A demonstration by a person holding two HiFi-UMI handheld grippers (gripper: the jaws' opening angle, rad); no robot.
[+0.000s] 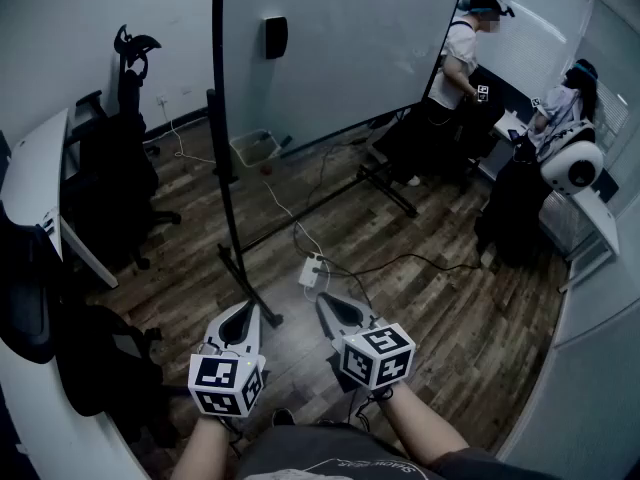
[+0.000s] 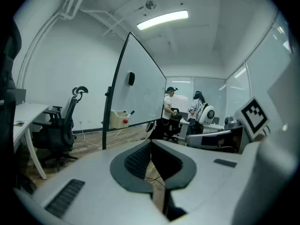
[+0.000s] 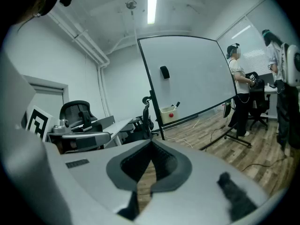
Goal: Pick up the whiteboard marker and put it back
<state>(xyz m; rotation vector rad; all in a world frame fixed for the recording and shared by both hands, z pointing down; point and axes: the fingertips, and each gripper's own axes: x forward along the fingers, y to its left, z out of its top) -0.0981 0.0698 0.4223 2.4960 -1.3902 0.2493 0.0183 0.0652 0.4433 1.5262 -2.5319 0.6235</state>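
Wood floor (image 1: pixel 440 298), whiteboard (image 1: pixel 340 38), cables (image 1: pixel 400 262) ahead, left hand-held gripper (image 1: pixel 244 308), right hand-held gripper (image 1: pixel 323 300), both closed, empty

wood floor (image 1: pixel 470 318) | white wall (image 1: pixel 60 28) | black office chair (image 1: pixel 125 173) | ceiling strip light (image 2: pixel 161 20)

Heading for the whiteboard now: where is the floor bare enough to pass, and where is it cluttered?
Bare wood floor lies between the office chair and the whiteboard stand's pole. Another open stretch borders the right wall, past the black cable. Crowded: the power strip and cords straight ahead.
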